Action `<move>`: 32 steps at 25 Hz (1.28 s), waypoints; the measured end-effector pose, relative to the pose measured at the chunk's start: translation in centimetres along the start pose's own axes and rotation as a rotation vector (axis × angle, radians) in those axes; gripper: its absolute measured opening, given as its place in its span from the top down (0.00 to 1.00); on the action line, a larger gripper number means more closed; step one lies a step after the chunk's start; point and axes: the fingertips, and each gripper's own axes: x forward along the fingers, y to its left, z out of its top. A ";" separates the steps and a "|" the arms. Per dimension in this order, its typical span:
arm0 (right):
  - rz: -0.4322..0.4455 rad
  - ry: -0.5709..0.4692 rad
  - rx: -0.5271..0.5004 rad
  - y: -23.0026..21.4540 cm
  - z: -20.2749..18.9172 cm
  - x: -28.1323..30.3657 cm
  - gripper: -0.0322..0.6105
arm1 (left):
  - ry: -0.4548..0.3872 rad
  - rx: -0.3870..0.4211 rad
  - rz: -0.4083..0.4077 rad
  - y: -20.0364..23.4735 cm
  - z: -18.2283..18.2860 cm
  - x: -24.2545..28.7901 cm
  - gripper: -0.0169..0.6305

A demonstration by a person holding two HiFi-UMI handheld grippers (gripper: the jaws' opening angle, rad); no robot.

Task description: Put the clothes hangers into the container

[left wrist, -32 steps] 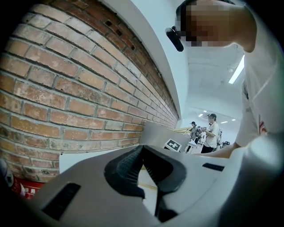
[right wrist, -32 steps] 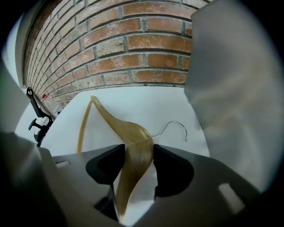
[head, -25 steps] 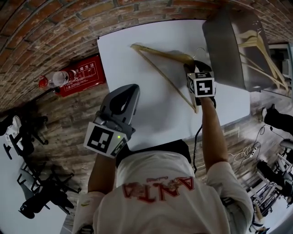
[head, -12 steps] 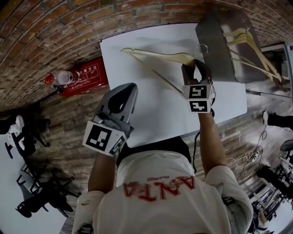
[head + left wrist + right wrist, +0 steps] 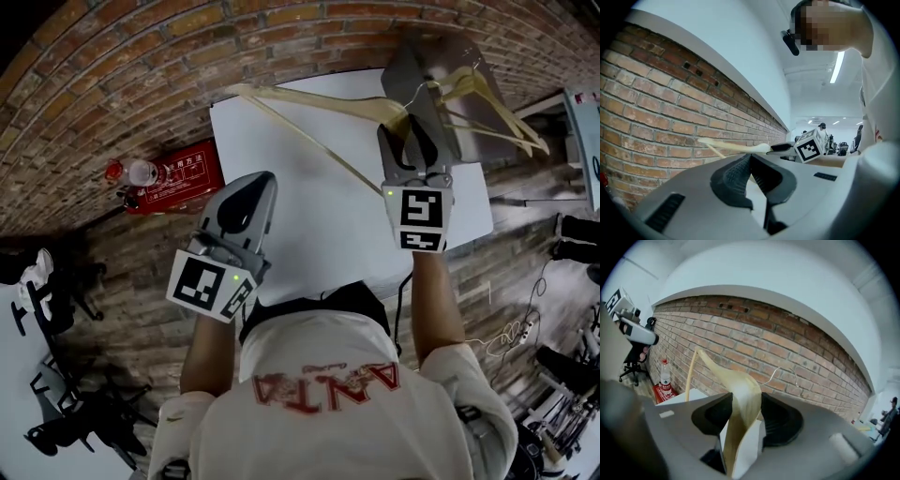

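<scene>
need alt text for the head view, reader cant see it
Seen from above, the person's right gripper grips a wooden hanger near its hook over a white table, beside a grey container that already holds other hangers. The left gripper is shut and empty at the table's near left edge.

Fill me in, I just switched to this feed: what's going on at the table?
A person works with a hand-held gripper in each hand. The right hand-held gripper is clamped on a wooden hanger near its hook, holding it in the air above the white table, beside the grey container, which already has other hangers in it. The left hand-held gripper is shut and empty.
</scene>
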 end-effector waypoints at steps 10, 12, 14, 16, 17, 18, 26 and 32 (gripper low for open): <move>-0.138 -0.198 -0.006 -8.4 9.8 -9.2 0.66 | -0.068 0.026 -0.074 -4.6 3.9 0.6 0.96; -0.166 -0.220 -0.022 -10.9 10.9 -10.6 0.66 | -0.081 0.035 -0.087 -5.9 4.7 1.4 0.96; -0.199 -0.217 -0.047 -13.7 11.2 -11.6 0.66 | -0.088 0.041 -0.103 -7.3 5.2 2.4 0.96; -0.232 -0.200 -0.073 -16.6 10.9 -12.4 0.66 | -0.087 0.046 -0.118 -8.8 5.4 3.6 0.96; -0.248 -0.189 -0.088 -17.9 10.7 -12.6 0.66 | -0.086 0.047 -0.125 -9.4 5.4 4.3 0.96; -0.263 -0.175 -0.104 -19.3 10.4 -12.8 0.66 | -0.086 0.046 -0.131 -10.0 5.5 4.9 0.96; -0.316 -0.016 -0.231 -28.3 5.7 -10.8 0.66 | -0.073 0.036 -0.149 -13.9 4.9 9.8 0.96; -0.290 0.101 -0.310 -32.4 2.0 -7.4 0.66 | -0.057 0.020 -0.137 -15.3 3.8 12.9 0.96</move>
